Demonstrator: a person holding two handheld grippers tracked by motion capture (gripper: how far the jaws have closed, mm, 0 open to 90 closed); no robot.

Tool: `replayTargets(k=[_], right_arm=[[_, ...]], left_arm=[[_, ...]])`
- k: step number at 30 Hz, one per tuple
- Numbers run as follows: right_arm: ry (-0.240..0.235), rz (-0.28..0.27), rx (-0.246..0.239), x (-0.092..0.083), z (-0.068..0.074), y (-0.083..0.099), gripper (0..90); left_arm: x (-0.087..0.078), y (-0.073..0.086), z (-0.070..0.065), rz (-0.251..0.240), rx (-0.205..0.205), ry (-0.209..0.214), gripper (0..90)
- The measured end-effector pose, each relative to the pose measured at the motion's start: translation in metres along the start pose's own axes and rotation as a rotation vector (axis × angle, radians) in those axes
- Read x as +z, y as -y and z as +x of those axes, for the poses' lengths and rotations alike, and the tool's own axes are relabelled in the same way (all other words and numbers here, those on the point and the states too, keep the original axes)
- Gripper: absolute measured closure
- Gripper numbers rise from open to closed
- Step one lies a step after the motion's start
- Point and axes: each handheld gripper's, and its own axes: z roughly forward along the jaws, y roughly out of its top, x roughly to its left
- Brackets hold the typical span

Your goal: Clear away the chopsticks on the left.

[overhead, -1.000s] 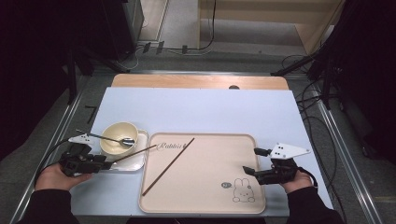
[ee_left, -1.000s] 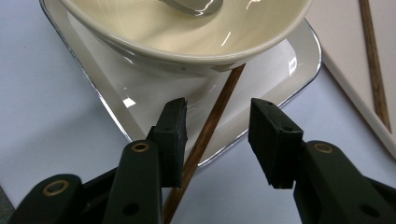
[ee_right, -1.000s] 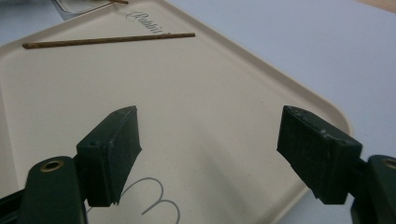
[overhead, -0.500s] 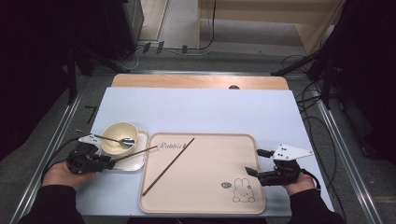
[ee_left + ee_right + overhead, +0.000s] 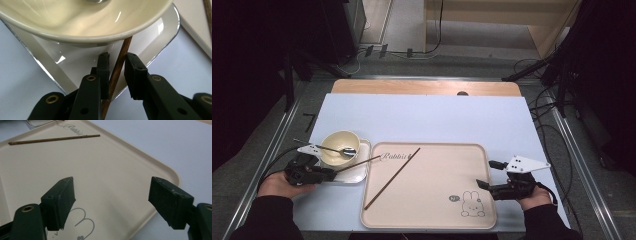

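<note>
Currently the left gripper point(image 5: 115, 72) has its fingers point(image 5: 103, 75) narrowed around a brown chopstick point(image 5: 117, 67): the left pad sits against the stick, a thin gap shows at the right pad. They have just been closing, with the chopstick between them; not yet a firm pinch, as far as the left gripper view shows. That chopstick lies slanted over the small silver tray point(image 5: 160, 32), its far end reaching onto the big beige tray point(image 5: 432, 220) in the high view. A cream bowl point(image 5: 82, 27) stands on the silver tray just beyond the fingers, a spoon point(image 5: 334, 149) resting in it.

Right gripper point(image 5: 120, 202): fingers point(image 5: 60, 200) spread wide, nothing between them, hovering over the near right corner of the beige tray by the rabbit drawing point(image 5: 473, 204).

Second chopstick point(image 5: 393, 177) lies diagonally on the beige tray, untouched.

Progress, judged: work looks to be collecting the chopsticks. First grasp is nearly made; lifting it, and anything to do with the second stick, remains. All sits on the pale blue desk point(image 5: 437, 120).
</note>
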Motion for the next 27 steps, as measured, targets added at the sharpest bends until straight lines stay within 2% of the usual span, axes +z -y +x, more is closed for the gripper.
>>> replayTargets(k=[2, 3, 6, 12, 13, 16, 20, 27], right_arm=[[-0.001, -0.001, -0.001, 0.0, 0.0, 0.0, 21.3], [-0.001, -0.001, -0.001, 0.0, 0.0, 0.0, 21.3], [0.001, 0.0, 0.001, 0.0, 0.0, 0.0, 21.3], [0.001, -0.002, 0.002, 0.0, 0.0, 0.0, 21.3], [0.002, -0.001, 0.001, 0.0, 0.0, 0.0, 21.3], [0.0, -0.001, 0.002, 0.0, 0.0, 0.0, 21.3], [-0.005, -0.007, 0.007, -0.001, 0.0, 0.0, 21.3], [-0.005, -0.005, 0.006, 0.0, 0.0, 0.0, 21.3]], left_arm=[[-0.001, 0.0, -0.001, -0.001, 0.004, 0.006, 77.8], [-0.002, -0.001, -0.002, 0.0, 0.013, 0.027, 79.0], [-0.003, -0.002, -0.003, -0.002, 0.029, 0.054, 82.2], [-0.004, -0.002, -0.003, -0.006, 0.016, 0.091, 85.0], [-0.005, -0.003, -0.003, -0.005, 0.003, 0.103, 85.2], [-0.006, -0.003, -0.003, -0.005, -0.001, 0.108, 85.3], [-0.009, -0.002, -0.004, -0.008, -0.027, 0.116, 85.4], [-0.012, -0.002, -0.007, -0.018, -0.019, 0.112, 85.3]])
